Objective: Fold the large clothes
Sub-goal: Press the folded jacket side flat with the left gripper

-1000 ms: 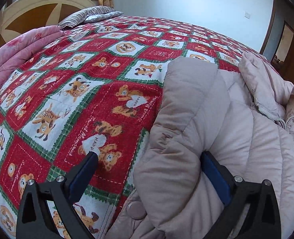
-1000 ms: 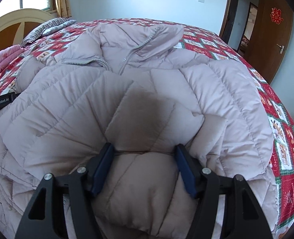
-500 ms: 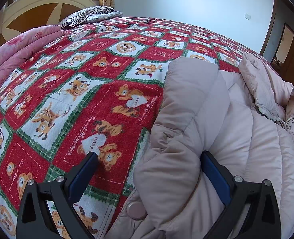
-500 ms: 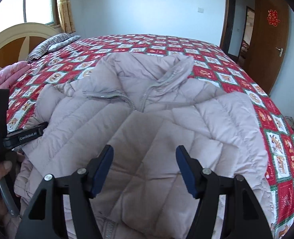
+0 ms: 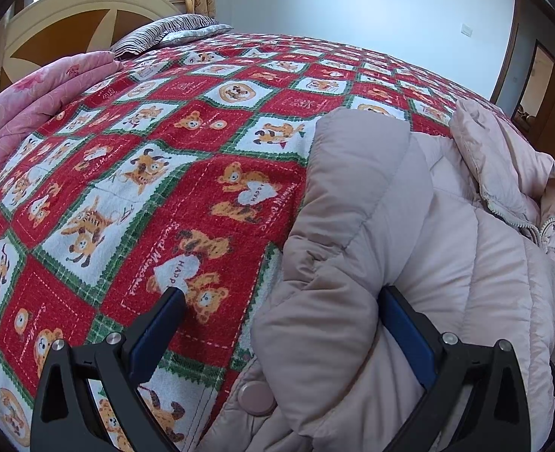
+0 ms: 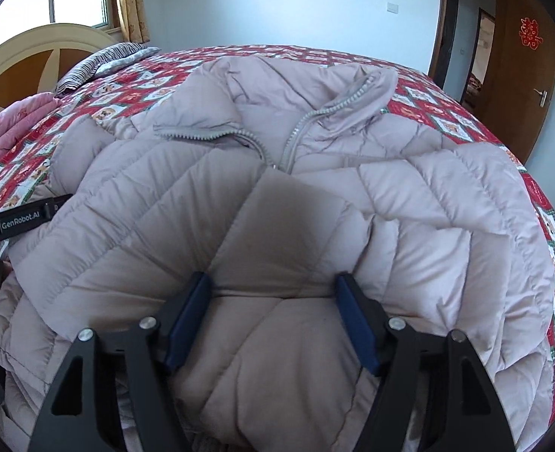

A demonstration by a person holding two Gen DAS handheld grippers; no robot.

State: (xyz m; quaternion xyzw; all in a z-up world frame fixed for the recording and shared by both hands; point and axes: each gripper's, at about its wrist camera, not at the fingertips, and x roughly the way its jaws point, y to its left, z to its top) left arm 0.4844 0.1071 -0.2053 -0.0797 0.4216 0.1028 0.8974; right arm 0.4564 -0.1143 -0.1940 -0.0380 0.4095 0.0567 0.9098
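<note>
Jacket (image 6: 315, 203) nearest, puffy, pale pink, spread front-up on bed, zip half open, collar toward far wall. Right gripper (image 6: 273, 316) low over hem, jaws apart and just been opening — padding bulges between pads, not pinched; looks like let-go after laying hem section flat. Left gripper (image 5: 281, 324) wide apart at jacket's side, one pad against folded-in sleeve (image 5: 352, 207), other over bedspread (image 5: 164, 173) — likely steadying fold. Beyond: pink quilt (image 5: 32, 101), striped pillow (image 5: 164, 32), headboard (image 5: 70, 26). Door (image 6: 526, 75) far right.
</note>
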